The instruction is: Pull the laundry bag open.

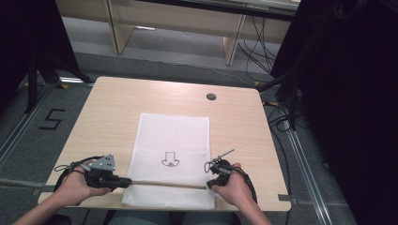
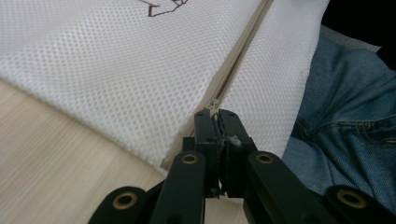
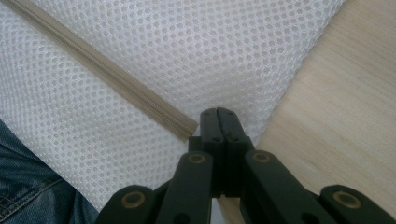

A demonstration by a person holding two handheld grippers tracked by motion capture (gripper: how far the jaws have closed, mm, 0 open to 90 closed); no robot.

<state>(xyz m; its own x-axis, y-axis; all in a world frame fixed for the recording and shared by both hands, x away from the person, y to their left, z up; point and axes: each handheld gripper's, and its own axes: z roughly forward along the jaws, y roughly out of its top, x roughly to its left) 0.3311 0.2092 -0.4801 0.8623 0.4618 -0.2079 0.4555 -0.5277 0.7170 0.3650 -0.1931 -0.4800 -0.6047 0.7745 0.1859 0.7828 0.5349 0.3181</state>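
Note:
A white mesh bag point(image 1: 171, 136) with a small dark drawing lies flat on the wooden table point(image 1: 112, 108). Its beige zipper point(image 1: 164, 183) runs along the near end. My left gripper point(image 1: 123, 182) is at the zipper's left end, jaws pressed together on the small zipper pull point(image 2: 215, 103), as the left gripper view point(image 2: 217, 114) shows. My right gripper point(image 1: 210, 184) is at the zipper's right end. In the right gripper view point(image 3: 218, 114) its jaws are shut on the mesh right beside the zipper's end point(image 3: 187, 129).
The bag's near edge hangs over the table's front edge, above the person's jeans point(image 2: 345, 116). A round cable hole point(image 1: 211, 97) sits at the back of the table. Bare wood lies left point(image 2: 56, 154) and right point(image 3: 336, 107) of the bag.

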